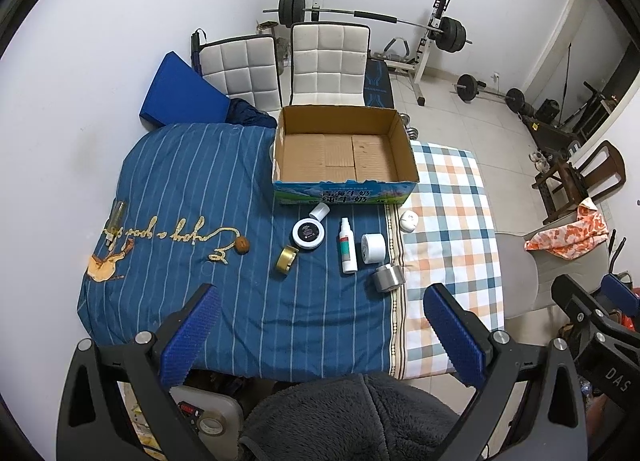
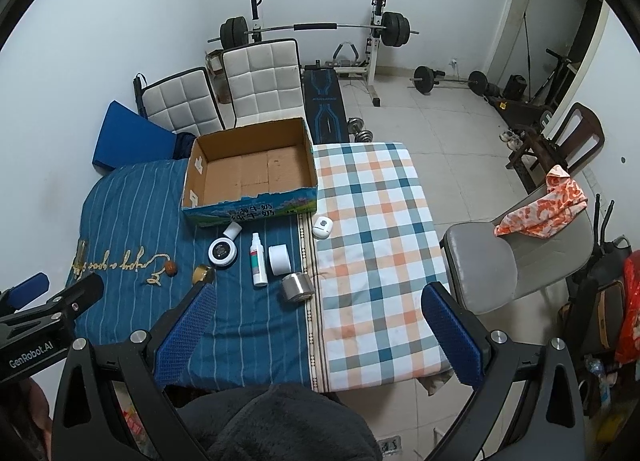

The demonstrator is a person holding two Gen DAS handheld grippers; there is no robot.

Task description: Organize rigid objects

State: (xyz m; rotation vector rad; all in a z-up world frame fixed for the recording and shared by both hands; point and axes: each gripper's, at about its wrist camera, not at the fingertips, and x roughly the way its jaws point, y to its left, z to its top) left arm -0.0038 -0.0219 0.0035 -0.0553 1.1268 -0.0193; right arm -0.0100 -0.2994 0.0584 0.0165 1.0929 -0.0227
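An open cardboard box (image 1: 344, 157) sits empty at the far side of a cloth-covered table (image 1: 200, 197); nothing is packed yet. Just in front of it lie small rigid items: a white spray bottle (image 1: 348, 247), a round black-lidded tin (image 1: 307, 234), white tape (image 1: 374, 248), silver tape (image 1: 388, 277). The left gripper (image 1: 320, 335) and right gripper (image 2: 318, 335) both hover wide apart, holding nothing
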